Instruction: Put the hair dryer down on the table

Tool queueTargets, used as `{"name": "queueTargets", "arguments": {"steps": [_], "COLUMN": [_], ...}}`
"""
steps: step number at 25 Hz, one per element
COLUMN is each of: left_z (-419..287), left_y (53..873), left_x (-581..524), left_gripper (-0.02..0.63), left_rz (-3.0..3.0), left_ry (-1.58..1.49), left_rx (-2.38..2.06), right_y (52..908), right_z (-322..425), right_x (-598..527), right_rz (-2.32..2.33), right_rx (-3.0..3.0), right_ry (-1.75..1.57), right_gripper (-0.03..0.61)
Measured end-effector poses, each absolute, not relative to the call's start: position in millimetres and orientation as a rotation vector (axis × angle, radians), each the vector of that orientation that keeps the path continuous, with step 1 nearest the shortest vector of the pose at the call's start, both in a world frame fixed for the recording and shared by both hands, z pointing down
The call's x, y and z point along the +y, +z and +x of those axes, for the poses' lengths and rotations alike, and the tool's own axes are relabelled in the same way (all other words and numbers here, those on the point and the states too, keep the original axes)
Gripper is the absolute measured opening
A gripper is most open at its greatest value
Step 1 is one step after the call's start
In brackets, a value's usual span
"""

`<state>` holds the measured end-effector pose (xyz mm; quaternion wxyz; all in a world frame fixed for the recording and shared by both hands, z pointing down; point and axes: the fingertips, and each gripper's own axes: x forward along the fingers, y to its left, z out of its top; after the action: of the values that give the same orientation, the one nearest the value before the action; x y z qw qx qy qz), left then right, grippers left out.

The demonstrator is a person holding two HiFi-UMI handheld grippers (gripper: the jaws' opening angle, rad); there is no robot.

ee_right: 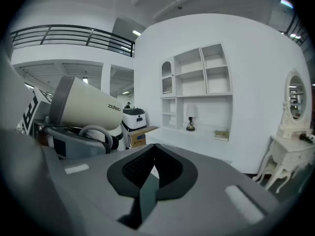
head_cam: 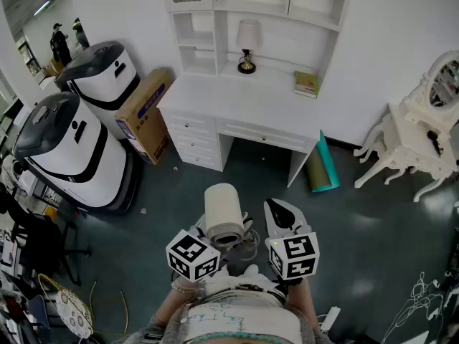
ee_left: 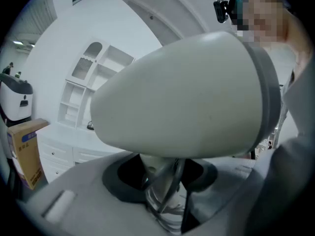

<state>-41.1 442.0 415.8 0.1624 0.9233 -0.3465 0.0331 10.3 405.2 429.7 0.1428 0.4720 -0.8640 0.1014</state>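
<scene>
- hair dryer (head_cam: 224, 212) first: where is it?
- up in the air, close in front of the person's body, over the dark floor (head_cam: 358, 221). its cream barrel (ee_left: 187, 97) points away toward the far wall. it is well apart from the white desk (head_cam: 244, 106), so it is not set down.
- what has hold of it?
- the left gripper (head_cam: 228, 239). in the left gripper view its jaws are closed in on the handle (ee_left: 156, 173), with loops of cord (ee_left: 165, 205) bunched round it. the barrel fills most of that view above them.
- and the right gripper (head_cam: 278, 210)?
- just right of the dryer, near it but not touching. in its own view the jaws are pressed together with nothing between them, and the dryer shows off to the left.
- what is on the desk?
- a small lamp (head_cam: 247, 47) under the shelves, and a green book (head_cam: 306, 83) to its right.
- around it?
- a cardboard box (head_cam: 147, 113) leans at the desk's left end, with two big white-and-black machines (head_cam: 72, 149) further left. a teal roll (head_cam: 324, 165) leans by the desk's right leg, and a white dressing table (head_cam: 412, 131) stands at the far right.
</scene>
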Motion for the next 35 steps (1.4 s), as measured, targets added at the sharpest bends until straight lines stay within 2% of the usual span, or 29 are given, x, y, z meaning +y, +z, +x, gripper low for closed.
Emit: {"name": "queueTargets", "arguments": {"steps": [20,35], "left_z": [5,-9], "left_y": [429,433], "left_x": [451,419], "left_gripper": [0.175,0.175], "left_rz": [2.591,2.577], "left_ry": [0.092,0.062], "left_rx": [-1.015,-0.979], "right_y": [436,436], "right_z": [58,46], "right_x": [413,388], "right_rz": [1.368,1.395], "right_rx": [-2.540,-2.539], "right_ry": [0.324,0.320], "right_gripper": [0.028,0.028]}}
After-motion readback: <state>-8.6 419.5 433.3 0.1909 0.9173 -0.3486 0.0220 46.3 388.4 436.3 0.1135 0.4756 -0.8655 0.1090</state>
